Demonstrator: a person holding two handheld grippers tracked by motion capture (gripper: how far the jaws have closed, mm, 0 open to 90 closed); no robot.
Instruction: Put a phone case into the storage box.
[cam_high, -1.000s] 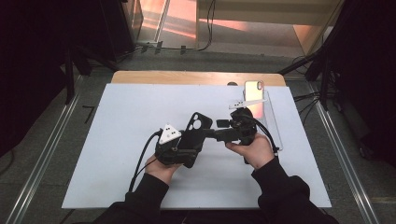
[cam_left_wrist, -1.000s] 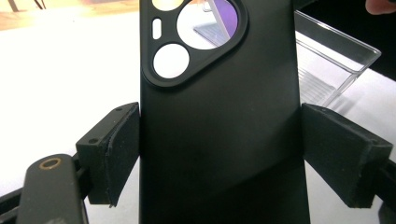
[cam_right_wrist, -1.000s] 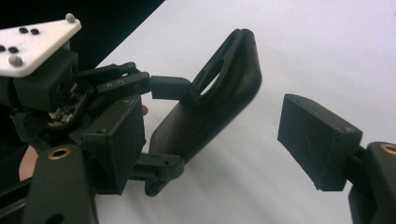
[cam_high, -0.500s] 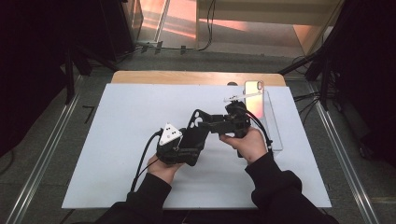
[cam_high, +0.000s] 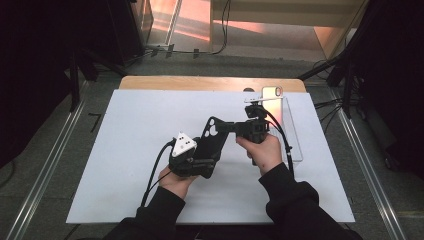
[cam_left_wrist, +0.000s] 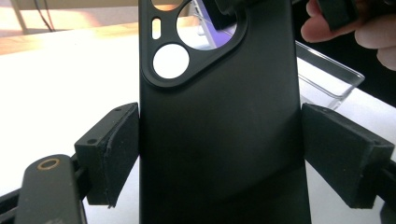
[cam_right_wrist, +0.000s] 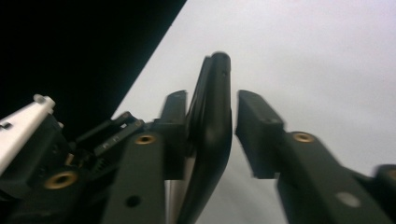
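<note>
right gripper (cam_right_wrist: 233, 135): jaws just closing around phone case (cam_high: 211, 141) edge, slight gap one side | left gripper (cam_high: 192, 162): clamping case | handover pending

Left gripper (cam_high: 206, 150), held low, clamps the black case (cam_high: 212, 140) across its width; right gripper (cam_high: 231, 128), jaws just closing, straddles its top edge, one pad apparently not yet touching.

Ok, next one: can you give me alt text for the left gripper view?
A black phone case, back side facing the camera with its camera cutouts near the top, stands clamped by its side edges between the left gripper's two padded jaws. Behind it lie a white table surface and a clear plastic tray; a hand shows at upper right.
</note>
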